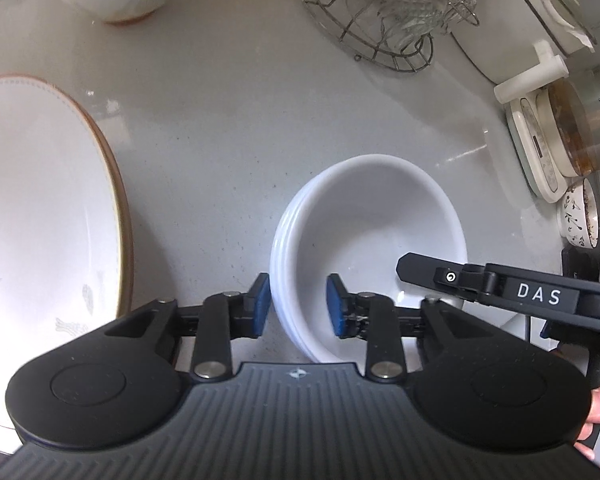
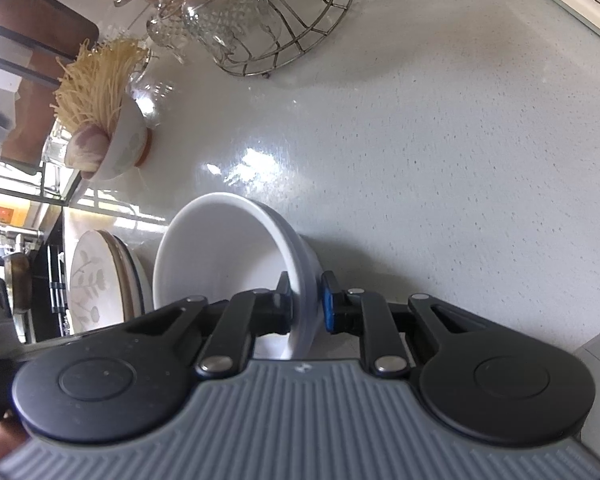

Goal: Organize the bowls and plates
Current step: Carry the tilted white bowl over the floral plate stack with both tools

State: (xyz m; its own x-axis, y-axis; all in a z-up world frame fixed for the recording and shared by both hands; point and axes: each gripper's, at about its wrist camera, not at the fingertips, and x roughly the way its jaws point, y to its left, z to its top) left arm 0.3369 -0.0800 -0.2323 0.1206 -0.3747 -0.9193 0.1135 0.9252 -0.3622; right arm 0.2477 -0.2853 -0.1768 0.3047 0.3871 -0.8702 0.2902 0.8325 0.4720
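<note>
**Both tongs at the rim of the white bowl stack**

A stack of white bowls (image 1: 364, 240) sits on the pale speckled bench (image 1: 220, 140), in the near middle of the left wrist view. The left tongs (image 1: 298, 306) straddle the near left rim of the stack, one blue pad outside the wall and one inside, with a visible gap on either side, so they stand open around the rim and not yet clamped. The right tongs (image 2: 305, 304) come at the opposite rim; in the right wrist view their pads sit tight against both faces of the bowl wall, so they look closed on it, gripping the top bowl or the whole stack, I cannot tell which.

To the left, a large white plate with a gold rim (image 1: 40, 208) lies well apart from the bowls. At the far left stands a bowl of dry noodles (image 2: 108, 120), and at the far middle a wire rack of glasses (image 1: 380, 8).

The step in hand appears to be securing the bowl stack for a move. The next move calls for the left tongs to close squarely on the rim, then both lifting evenly, since nested glazed bowls can slip or tip.
</note>
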